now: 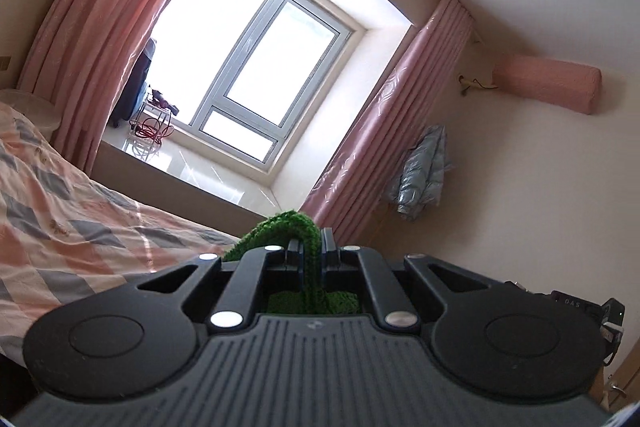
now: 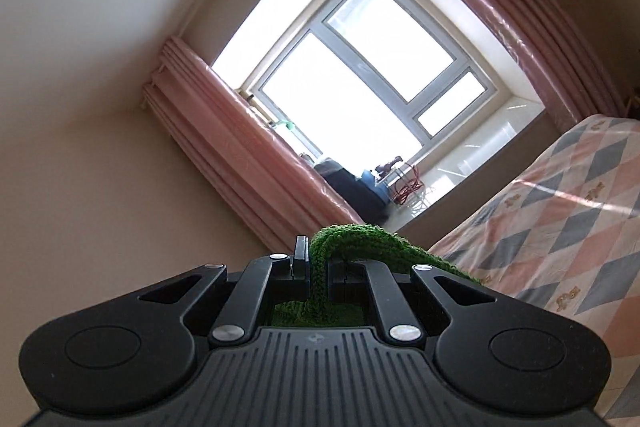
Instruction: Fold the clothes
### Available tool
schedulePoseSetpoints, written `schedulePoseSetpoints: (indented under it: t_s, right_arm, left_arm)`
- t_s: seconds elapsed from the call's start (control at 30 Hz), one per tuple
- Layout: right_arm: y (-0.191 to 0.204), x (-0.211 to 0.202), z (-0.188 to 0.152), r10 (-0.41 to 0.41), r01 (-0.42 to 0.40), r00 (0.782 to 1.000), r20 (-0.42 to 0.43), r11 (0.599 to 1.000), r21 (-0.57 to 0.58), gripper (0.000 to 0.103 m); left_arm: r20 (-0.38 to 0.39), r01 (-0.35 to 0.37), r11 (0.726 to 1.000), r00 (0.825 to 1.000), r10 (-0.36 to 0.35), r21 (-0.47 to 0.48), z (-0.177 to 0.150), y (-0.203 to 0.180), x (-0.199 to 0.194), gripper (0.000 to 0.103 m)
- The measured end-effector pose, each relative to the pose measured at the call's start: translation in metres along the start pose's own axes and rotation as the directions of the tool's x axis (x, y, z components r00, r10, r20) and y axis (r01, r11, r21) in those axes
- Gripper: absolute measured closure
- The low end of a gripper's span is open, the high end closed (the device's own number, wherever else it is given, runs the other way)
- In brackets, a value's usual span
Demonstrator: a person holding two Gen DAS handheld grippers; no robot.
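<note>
A green knitted garment (image 1: 304, 227) is pinched between the fingers of my left gripper (image 1: 311, 247), which is shut on it; the knit arches over the left finger and hangs down behind the jaws. In the right wrist view the same green knit (image 2: 360, 241) is clamped in my right gripper (image 2: 318, 259), also shut on it, and drapes off to the right over the finger. Both grippers are raised and tilted up toward the window. The rest of the garment hangs below and is hidden by the gripper bodies.
A bed with a pink and grey diamond quilt (image 1: 60, 207) lies below, also seen as the quilt (image 2: 560, 219). Pink curtains (image 1: 380, 131) frame a bright window (image 1: 256, 67) with clutter on its sill. A silver jacket (image 1: 424, 171) hangs on the wall.
</note>
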State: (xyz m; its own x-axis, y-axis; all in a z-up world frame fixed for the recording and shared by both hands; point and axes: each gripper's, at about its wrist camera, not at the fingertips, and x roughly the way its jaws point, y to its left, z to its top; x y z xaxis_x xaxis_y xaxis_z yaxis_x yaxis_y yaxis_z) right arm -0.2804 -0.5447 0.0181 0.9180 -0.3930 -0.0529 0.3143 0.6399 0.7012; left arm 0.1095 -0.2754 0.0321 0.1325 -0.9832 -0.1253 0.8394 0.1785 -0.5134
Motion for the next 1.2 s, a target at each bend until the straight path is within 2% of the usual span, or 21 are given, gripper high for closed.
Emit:
schedulePoseSetpoints:
  t_s: [0.13, 0.2, 0.27, 0.3, 0.33, 0.37, 0.43, 0.47, 0.5, 0.53, 0.6, 0.63, 0.7, 0.8, 0.83, 1.0, 1.07, 1.1, 1.13, 1.17, 1.2]
  right_arm:
    - [-0.028, -0.029, -0.062, -0.03, 0.032, 0.991, -0.131, 0.999, 0.012, 0.095]
    - [-0.054, -0.046, -0.113, -0.078, 0.083, 0.964, -0.254, 0.996, 0.01, 0.095]
    - [-0.079, -0.062, -0.167, -0.134, 0.146, 0.915, -0.38, 0.989, 0.002, 0.095]
    - [-0.092, -0.07, -0.196, -0.164, 0.186, 0.881, -0.444, 0.983, 0.006, 0.095]
    - [-0.109, -0.078, -0.23, -0.196, 0.232, 0.832, -0.52, 0.973, 0.004, 0.093]
    - [-0.125, -0.086, -0.263, -0.24, 0.295, 0.77, -0.591, 0.955, -0.004, 0.093]
    - [-0.162, -0.107, -0.329, -0.318, 0.431, 0.629, -0.71, 0.902, -0.021, 0.09]
    - [-0.174, -0.119, -0.351, -0.336, 0.467, 0.583, -0.74, 0.883, -0.033, 0.09]
    - [-0.185, -0.131, -0.374, -0.351, 0.502, 0.534, -0.769, 0.864, -0.046, 0.09]
    - [-0.196, -0.142, -0.395, -0.364, 0.533, 0.487, -0.793, 0.844, -0.06, 0.089]
    - [-0.205, -0.16, -0.411, -0.373, 0.555, 0.47, -0.8, 0.83, -0.061, 0.084]
    - [-0.21, -0.169, -0.419, -0.378, 0.565, 0.462, -0.802, 0.823, -0.062, 0.079]
    - [-0.217, -0.169, -0.42, -0.398, 0.564, 0.49, -0.776, 0.823, -0.066, 0.071]
    - [-0.228, -0.167, -0.423, -0.41, 0.562, 0.537, -0.738, 0.825, -0.049, 0.062]
    - [-0.233, -0.163, -0.425, -0.401, 0.562, 0.556, -0.728, 0.827, -0.027, 0.059]
    - [-0.251, -0.146, -0.439, -0.349, 0.545, 0.622, -0.701, 0.835, 0.068, 0.057]
    - [-0.258, -0.141, -0.447, -0.327, 0.539, 0.638, -0.697, 0.836, 0.102, 0.057]
    - [-0.262, -0.139, -0.451, -0.317, 0.541, 0.642, -0.698, 0.832, 0.12, 0.057]
    - [-0.265, -0.135, -0.455, -0.309, 0.54, 0.646, -0.698, 0.832, 0.131, 0.066]
    - [-0.266, -0.131, -0.458, -0.308, 0.539, 0.644, -0.701, 0.832, 0.13, 0.081]
    - [-0.266, -0.128, -0.46, -0.307, 0.539, 0.642, -0.703, 0.833, 0.127, 0.095]
  left_arm:
    - [-0.104, -0.072, 0.995, 0.992, 0.064, -0.075, -0.084, 0.038, -0.044, 0.098]
    - [-0.19, -0.148, 0.982, 0.974, 0.124, -0.12, -0.139, 0.062, -0.066, 0.098]
    - [-0.302, -0.239, 0.954, 0.937, 0.177, -0.182, -0.201, 0.089, -0.088, 0.098]
    - [-0.379, -0.295, 0.93, 0.904, 0.198, -0.219, -0.235, 0.105, -0.098, 0.098]
    - [-0.465, -0.371, 0.9, 0.854, 0.234, -0.229, -0.271, 0.121, -0.108, 0.097]
    - [-0.546, -0.458, 0.866, 0.786, 0.289, -0.201, -0.304, 0.133, -0.116, 0.097]
    - [-0.683, -0.607, 0.786, 0.624, 0.379, -0.118, -0.369, 0.157, -0.133, 0.1]
    - [-0.716, -0.647, 0.759, 0.562, 0.414, -0.068, -0.391, 0.165, -0.142, 0.101]
    - [-0.735, -0.668, 0.742, 0.526, 0.428, -0.046, -0.407, 0.17, -0.151, 0.1]
    - [-0.744, -0.681, 0.731, 0.514, 0.426, -0.052, -0.417, 0.173, -0.16, 0.099]
    - [-0.739, -0.687, 0.725, 0.517, 0.432, -0.057, -0.425, 0.176, -0.166, 0.092]
    - [-0.732, -0.685, 0.727, 0.523, 0.437, -0.055, -0.427, 0.177, -0.166, 0.082]
    - [-0.716, -0.672, 0.739, 0.538, 0.445, -0.045, -0.426, 0.176, -0.158, 0.072]
    - [-0.71, -0.649, 0.759, 0.557, 0.431, -0.049, -0.435, 0.181, -0.139, 0.07]
    - [-0.71, -0.645, 0.762, 0.563, 0.423, -0.057, -0.438, 0.185, -0.135, 0.065]
    - [-0.726, -0.634, 0.763, 0.583, 0.365, -0.125, -0.458, 0.205, -0.117, 0.054]
    - [-0.731, -0.628, 0.766, 0.586, 0.349, -0.137, -0.467, 0.209, -0.113, 0.054]
    - [-0.733, -0.624, 0.769, 0.587, 0.344, -0.139, -0.471, 0.21, -0.111, 0.058]
    - [-0.734, -0.62, 0.772, 0.588, 0.339, -0.141, -0.476, 0.211, -0.109, 0.066]
    - [-0.736, -0.616, 0.774, 0.589, 0.333, -0.143, -0.48, 0.212, -0.107, 0.073]
    - [-0.734, -0.61, 0.779, 0.593, 0.33, -0.143, -0.482, 0.211, -0.106, 0.096]
